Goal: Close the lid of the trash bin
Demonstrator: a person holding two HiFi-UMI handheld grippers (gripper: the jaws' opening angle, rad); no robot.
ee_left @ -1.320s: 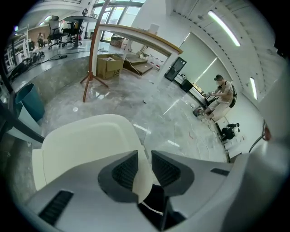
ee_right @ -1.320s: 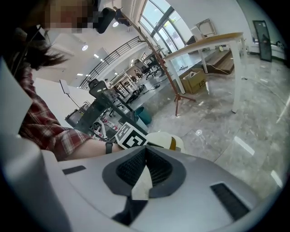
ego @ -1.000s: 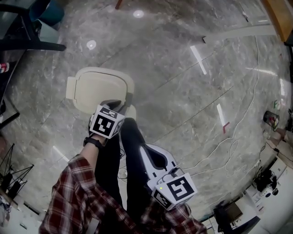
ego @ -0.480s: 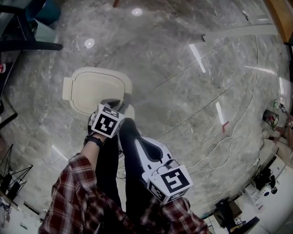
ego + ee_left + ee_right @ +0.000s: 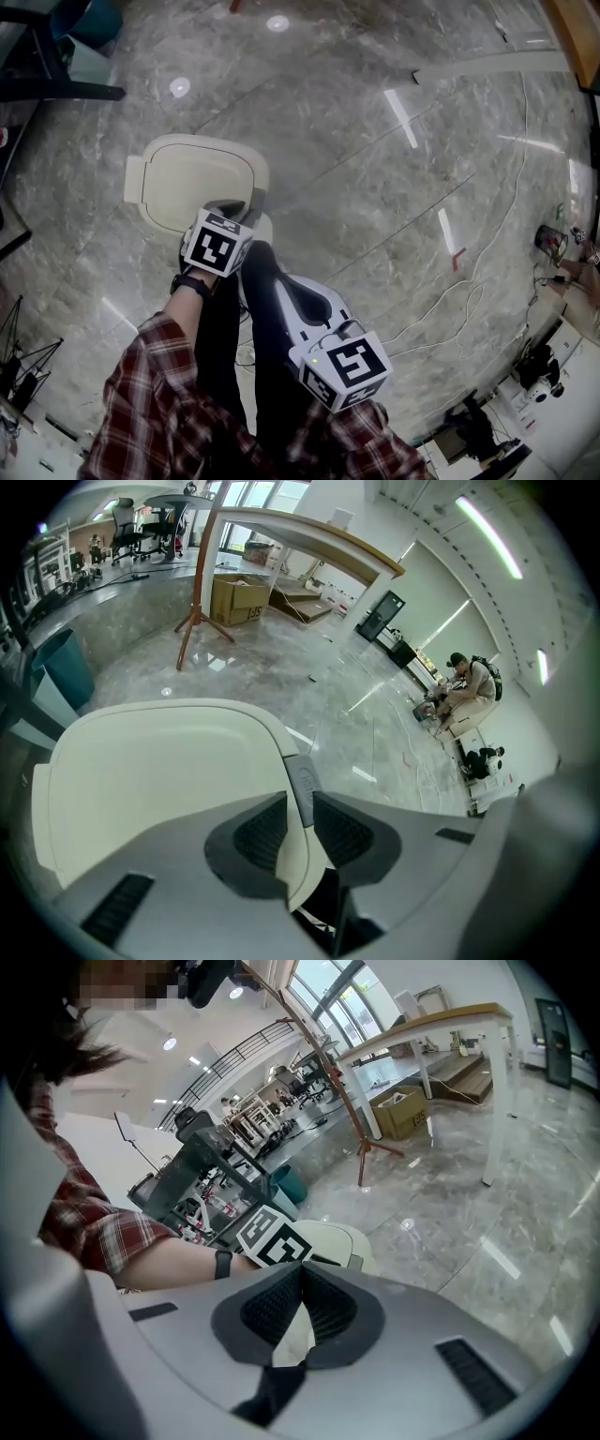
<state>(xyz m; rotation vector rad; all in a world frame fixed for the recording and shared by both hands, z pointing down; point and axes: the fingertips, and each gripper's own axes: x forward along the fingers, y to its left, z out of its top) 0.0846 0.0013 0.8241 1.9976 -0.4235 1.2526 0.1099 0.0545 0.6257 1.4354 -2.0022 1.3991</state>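
We see the lid (image 5: 159, 771) between the left gripper (image 5: 300, 803) fingers as smooth cream plastic with a slight sheen. The gripper is matt grey plastic; its pads (image 5: 261, 834) are dark, ribbed, rubbery. Floor (image 5: 375, 187) beyond the fingertips: veined grey stone, polished, glossy. Sleeve (image 5: 150, 394) behind them: woven plaid cloth.
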